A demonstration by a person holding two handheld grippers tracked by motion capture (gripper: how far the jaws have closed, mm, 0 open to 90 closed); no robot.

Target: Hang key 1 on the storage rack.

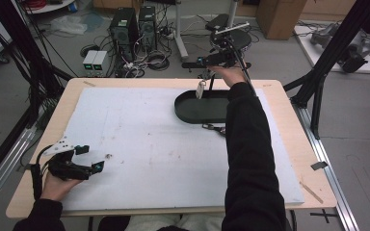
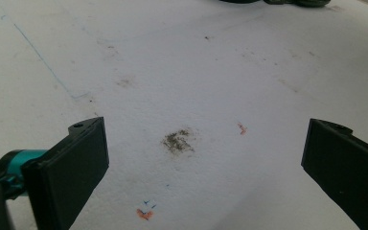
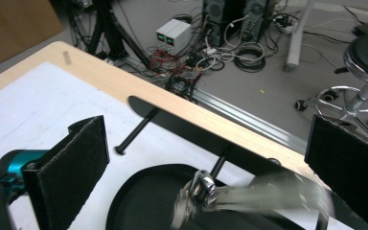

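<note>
1. Cluttered lab floor with cables and computer towers lies beyond the pale wooden bench (image 1: 289,159) and its white mat (image 1: 164,144).
2. Right gripper (image 3: 206,153) hovers over the black oval tray (image 1: 192,113) at the far edge, fingers (image 3: 76,158) spread wide, nothing pressed between them.
3. Silvery metal piece with a small ring end (image 3: 206,194) shows blurred below those fingers, above the tray; I cannot tell whether it has landed.
4. Risk, as I judge it: dropped from height, it could bounce out over the tray rim.
5. Left gripper (image 2: 206,158) rests low at the near left, fingers wide, empty.
</note>
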